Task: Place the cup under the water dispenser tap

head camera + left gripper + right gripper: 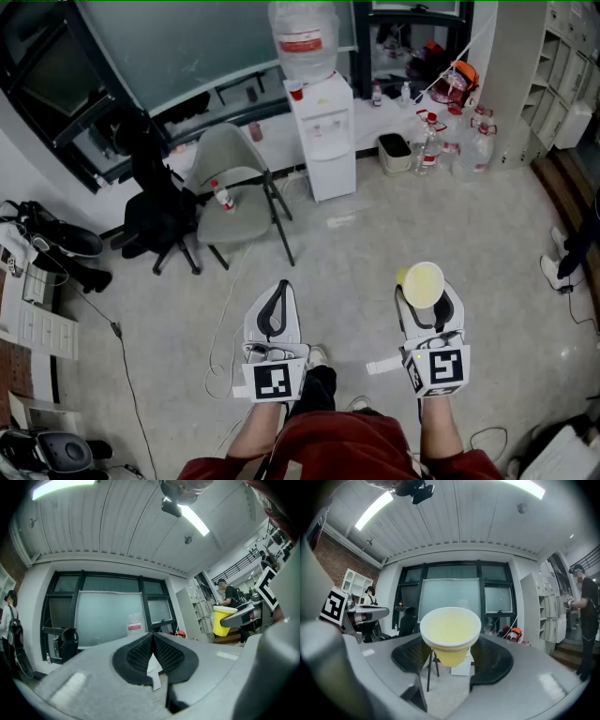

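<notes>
While it is kept well apart from the water dispenser [322, 141], the yellow cup [423, 284] is held upright and open-mouthed in the right tool [429, 305]. Its lower body is clamped between the tool's two dark pads, one pressed to each side, and its white rim is seen standing above them in the right gripper view. The cup's inside is pale yellow. The cup is carried over the bare grey floor [356, 253], near the person's body.

Just beside it, the left tool [274, 311] is held at about the same height. Its jaws are closed tip to tip, and nothing is caught between them.

Further ahead, the white water dispenser is set against the window wall, with a large clear bottle [304, 37] mounted upside down on top. A small red cup [295, 91] is placed on the dispenser's top, beside that bottle. The taps are too small to be made out.

To the left of the dispenser, a grey folding chair [230, 183] is seen, and a black office chair [155, 211] is stood just beside it. To the right, a dark bin [395, 152] and several clear water bottles [455, 141] are grouped on the floor.
</notes>
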`<act>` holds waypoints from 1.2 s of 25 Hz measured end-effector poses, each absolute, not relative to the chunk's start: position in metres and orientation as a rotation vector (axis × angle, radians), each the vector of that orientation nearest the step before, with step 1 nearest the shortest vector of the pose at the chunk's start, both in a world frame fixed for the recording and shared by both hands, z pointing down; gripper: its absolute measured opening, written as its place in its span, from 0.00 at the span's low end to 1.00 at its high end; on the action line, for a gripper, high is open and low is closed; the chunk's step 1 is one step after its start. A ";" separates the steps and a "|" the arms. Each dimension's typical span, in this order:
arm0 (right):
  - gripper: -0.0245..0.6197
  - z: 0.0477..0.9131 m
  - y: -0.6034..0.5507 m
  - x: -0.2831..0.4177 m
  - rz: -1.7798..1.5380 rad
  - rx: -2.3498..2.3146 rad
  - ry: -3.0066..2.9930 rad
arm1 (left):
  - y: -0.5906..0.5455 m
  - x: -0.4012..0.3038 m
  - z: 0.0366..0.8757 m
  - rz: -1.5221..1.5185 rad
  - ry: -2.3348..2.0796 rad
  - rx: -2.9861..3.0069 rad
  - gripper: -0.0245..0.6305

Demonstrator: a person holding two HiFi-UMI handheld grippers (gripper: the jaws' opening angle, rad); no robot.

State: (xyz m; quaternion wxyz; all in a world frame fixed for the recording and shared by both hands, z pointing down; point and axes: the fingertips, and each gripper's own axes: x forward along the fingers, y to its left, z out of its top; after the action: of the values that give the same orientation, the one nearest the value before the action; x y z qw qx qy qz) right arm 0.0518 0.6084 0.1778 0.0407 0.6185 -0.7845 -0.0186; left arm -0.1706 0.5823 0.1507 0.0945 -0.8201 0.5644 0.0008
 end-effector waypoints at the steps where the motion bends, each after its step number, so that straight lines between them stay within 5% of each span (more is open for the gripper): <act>1: 0.44 0.177 0.620 0.053 -0.060 1.894 -2.404 | 0.595 -0.167 0.150 0.003 1.671 -2.435 0.05; 14: 0.45 0.174 0.665 0.063 -0.081 1.908 -2.404 | 0.637 -0.152 0.147 0.037 1.670 -2.447 0.05; 30: 0.45 0.186 0.505 0.064 -0.053 1.917 -2.377 | 0.474 -0.152 0.156 0.068 1.652 -2.483 0.05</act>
State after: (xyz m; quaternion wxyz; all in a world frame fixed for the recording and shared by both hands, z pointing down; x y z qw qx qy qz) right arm 0.0638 0.5048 0.1860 0.0438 0.6270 -0.7776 -0.0172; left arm -0.1520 0.4742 0.1557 0.0791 -0.8297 0.5522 0.0228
